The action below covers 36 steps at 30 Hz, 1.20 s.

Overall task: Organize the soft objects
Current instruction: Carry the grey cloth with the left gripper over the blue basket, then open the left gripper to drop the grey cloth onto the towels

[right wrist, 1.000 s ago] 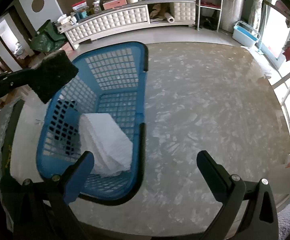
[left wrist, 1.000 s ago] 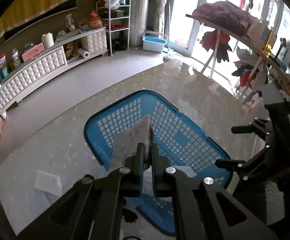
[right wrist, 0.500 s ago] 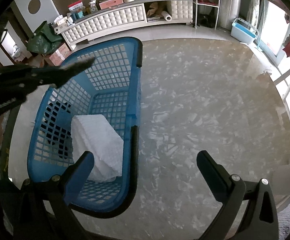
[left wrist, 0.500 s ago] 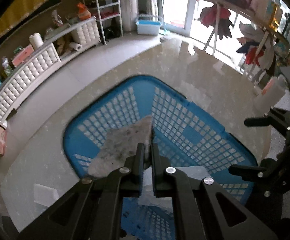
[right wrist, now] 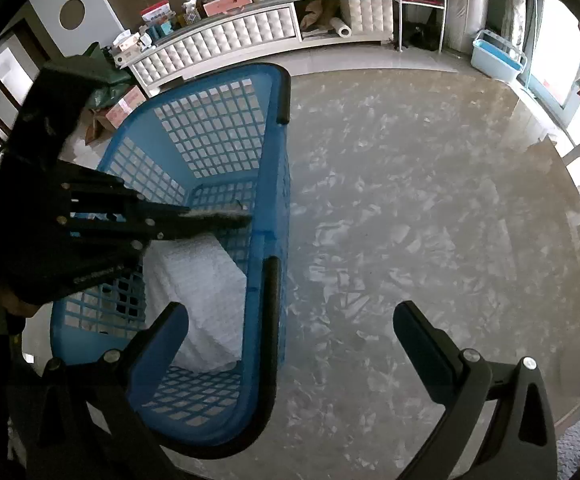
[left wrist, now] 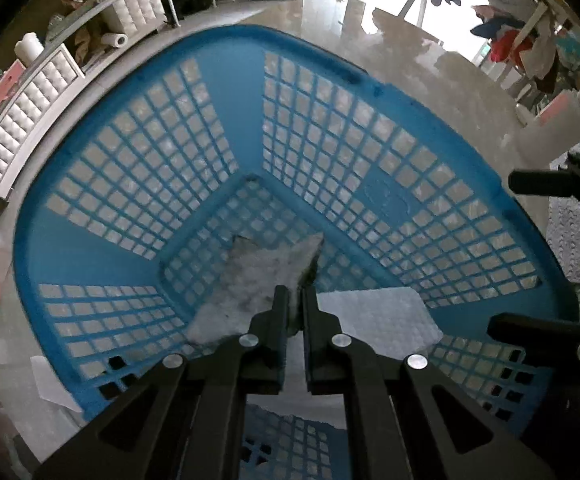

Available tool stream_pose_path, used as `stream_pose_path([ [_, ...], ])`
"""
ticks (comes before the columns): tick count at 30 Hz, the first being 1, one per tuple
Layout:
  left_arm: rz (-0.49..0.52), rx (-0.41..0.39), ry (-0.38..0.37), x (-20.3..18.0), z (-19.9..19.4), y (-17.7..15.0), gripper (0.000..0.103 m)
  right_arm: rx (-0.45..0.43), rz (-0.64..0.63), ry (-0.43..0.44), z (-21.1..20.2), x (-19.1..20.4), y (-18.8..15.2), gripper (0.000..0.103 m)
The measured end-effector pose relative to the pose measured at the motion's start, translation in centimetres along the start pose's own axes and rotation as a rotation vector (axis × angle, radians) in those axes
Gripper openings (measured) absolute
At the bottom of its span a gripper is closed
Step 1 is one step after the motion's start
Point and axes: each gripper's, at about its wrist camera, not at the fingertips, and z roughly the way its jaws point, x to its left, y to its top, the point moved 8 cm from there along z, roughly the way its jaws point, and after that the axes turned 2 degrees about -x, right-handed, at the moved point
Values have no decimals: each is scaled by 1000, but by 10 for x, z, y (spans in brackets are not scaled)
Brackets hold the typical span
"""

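Note:
My left gripper (left wrist: 295,294) is shut on a grey sponge (left wrist: 250,276) and holds it inside the blue lattice basket (left wrist: 218,64), low over its floor. A white folded cloth (left wrist: 378,320) lies on the basket floor just to the right of the fingers. In the right wrist view the left gripper (right wrist: 226,216) reaches into the basket (right wrist: 274,128) from the left, above the white cloth (right wrist: 206,284). My right gripper (right wrist: 290,320) is open and empty, hovering over the basket's near right rim and the marbled table (right wrist: 430,208).
The basket stands on a round marbled table with its edge near the front. A white paper scrap (left wrist: 50,384) lies left of the basket. A white tufted cabinet (right wrist: 226,40) and a clothes rack (left wrist: 522,32) stand beyond the table.
My left gripper has moved forward and down into the basket with the sponge. The right gripper has shifted slightly; it stays open.

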Motion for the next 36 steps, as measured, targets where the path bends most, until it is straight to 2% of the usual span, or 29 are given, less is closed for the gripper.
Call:
stream_pose_path([
  [7, -11, 57, -18, -11, 12, -2, 9, 11, 4, 15, 3, -4, -2, 103],
  [9, -26, 51, -12, -10, 11, -3, 23, 14, 5, 17, 4, -4, -3, 103],
  [10, -28, 48, -12, -9, 10, -4, 25, 16, 5, 19, 3, -4, -3, 103],
  [12, -42, 41, -13, -5, 6, -5, 42, 20, 1, 19, 3, -3, -3, 103],
  [15, -49, 17, -11, -2, -1, -5, 55, 24, -5, 16, 2, 0, -4, 103],
  [23, -38, -48, 36, -5, -12, 1, 79, 6, 2, 11, -11, 6, -7, 103],
  [32, -26, -197, 122, -15, -75, -5, 80, -39, 15, -2, -41, 14, -16, 103],
  [36, -83, -235, 158, -12, -100, -19, 83, -57, 25, -4, -53, 17, -21, 103],
])
